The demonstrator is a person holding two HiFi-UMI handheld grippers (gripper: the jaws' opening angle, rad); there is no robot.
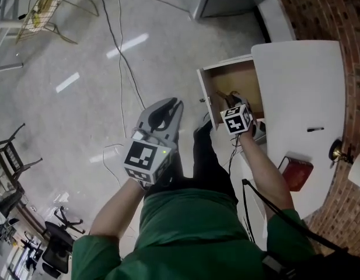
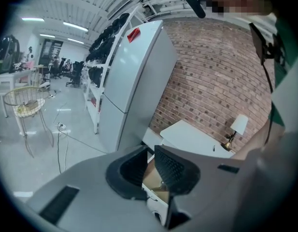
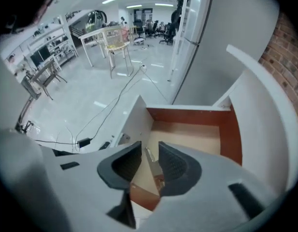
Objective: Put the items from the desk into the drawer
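Observation:
The open drawer (image 1: 233, 79) shows its bare wooden floor (image 3: 187, 134) beside the white desk (image 1: 308, 80). My right gripper (image 1: 228, 101) reaches into the drawer. Its jaws stand a narrow gap apart, and a thin pale item (image 3: 149, 156) runs slantwise through that gap, apparently held. My left gripper (image 1: 175, 105) hangs over the floor to the drawer's left, jaws together and empty (image 2: 149, 170). On the desk lie a black pen (image 1: 315, 129) and a red object (image 1: 299, 174).
A small brass lamp (image 1: 341, 152) with a white shade stands at the desk's right edge, next to the brick wall (image 1: 320, 10). Cables (image 1: 118, 57) trail across the shiny floor. A wire chair (image 1: 42, 7) stands far left, and a white fridge (image 2: 134, 76) stands beyond the desk.

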